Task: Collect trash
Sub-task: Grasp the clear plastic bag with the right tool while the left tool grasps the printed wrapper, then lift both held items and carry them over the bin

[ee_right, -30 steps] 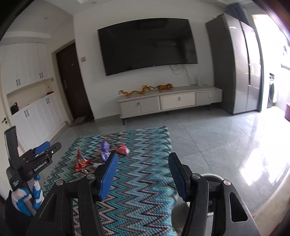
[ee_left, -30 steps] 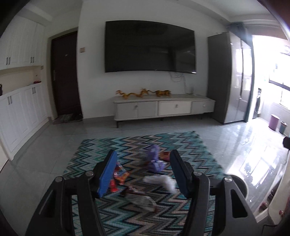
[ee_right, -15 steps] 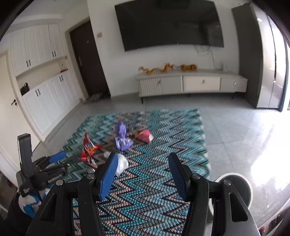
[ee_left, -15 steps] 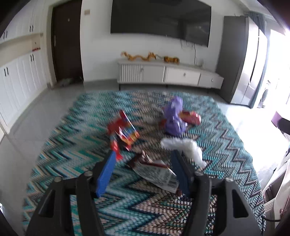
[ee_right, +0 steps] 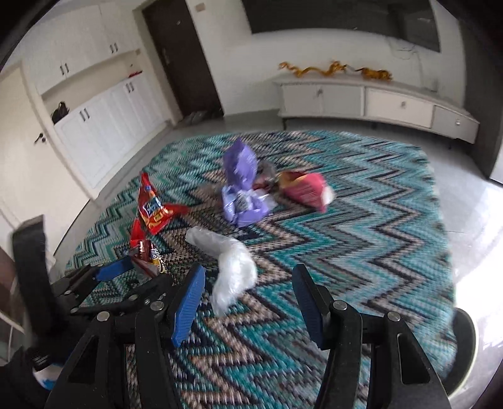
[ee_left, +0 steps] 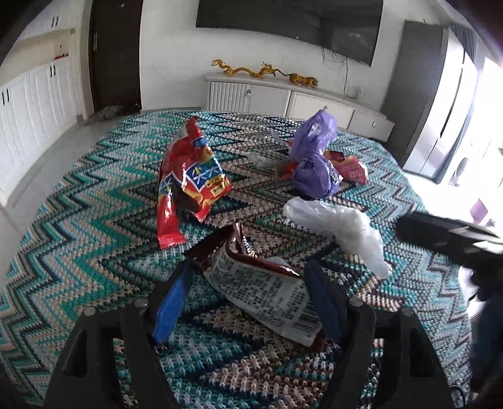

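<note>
Glossy foil wrappers (ee_left: 188, 179), rough woven rug (ee_left: 94, 226)

You can read only blurred Chinese characters on the red snack bag (ee_left: 191, 176); fine print and a barcode on the brown wrapper (ee_left: 267, 289) stay illegible.

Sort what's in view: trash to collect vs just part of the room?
Trash: brown wrapper, red snack bag, clear plastic bag, purple bag, pink-red packet.
Room: zigzag rug, TV cabinet, gold dragon ornaments, wall TV.
</note>
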